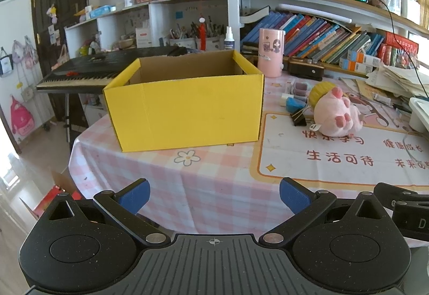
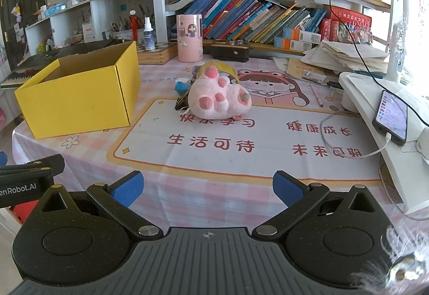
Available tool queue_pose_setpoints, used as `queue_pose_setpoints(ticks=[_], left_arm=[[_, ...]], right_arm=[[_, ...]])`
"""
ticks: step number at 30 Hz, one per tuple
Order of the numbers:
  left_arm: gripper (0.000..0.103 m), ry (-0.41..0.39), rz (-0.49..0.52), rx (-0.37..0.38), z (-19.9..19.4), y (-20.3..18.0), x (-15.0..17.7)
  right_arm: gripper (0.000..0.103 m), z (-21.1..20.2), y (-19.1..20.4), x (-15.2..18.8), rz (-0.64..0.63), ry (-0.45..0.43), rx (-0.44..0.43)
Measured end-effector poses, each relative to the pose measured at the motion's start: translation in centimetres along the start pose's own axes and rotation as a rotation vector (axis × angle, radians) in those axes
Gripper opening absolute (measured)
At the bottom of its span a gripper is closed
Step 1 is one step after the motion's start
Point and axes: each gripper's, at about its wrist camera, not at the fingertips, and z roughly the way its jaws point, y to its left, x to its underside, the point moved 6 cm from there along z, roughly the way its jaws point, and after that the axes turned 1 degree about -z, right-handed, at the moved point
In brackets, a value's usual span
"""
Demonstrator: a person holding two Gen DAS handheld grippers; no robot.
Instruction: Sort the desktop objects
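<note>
Task looks barely begun, judging by the layout. Left tool (image 1: 213,199) is spread wide w/ nothing between its blue pads, hovering over the near edge of the counter (image 1: 203,182); right tool (image 2: 207,191) is likewise wide and empty, just beside the left one. The yellow box (image 1: 185,110) sits straight ahead of the left tool, well apart from it, and ahead-left of the right tool; its top is open, and the part of the interior I can see shows only bare cardboard, tho the floor of it is hidden, so can't confirm nothing's in there. The things to sort are all on the counter, ahead of the right tool and ahead-right of the left: pink plush toy (image 2: 218,99) lying on its back on the printed mat (image 2: 241,144), black binder clip (image 1: 299,118) just beside it on the box side, a blue item (image 1: 295,104) and a yellow roll (image 1: 320,92) clustered behind the plush, touching or nearly so, too cramped to tell. Est. nothing sorted yet; prob. every piece left to pick and drop in the box. Right tool seems better placed for the plush; the clip is small and low, likely fiddlier.
</note>
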Motion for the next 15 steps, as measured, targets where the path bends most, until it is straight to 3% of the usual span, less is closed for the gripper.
queue_pose_setpoints(ticks=[15], left_arm=[[0.103, -0.005, -0.006, 0.005, -0.19, 0.45, -0.08]], right_arm=[[0.103, -0.53, 0.18, -0.26, -0.001, -0.007, -0.003]])
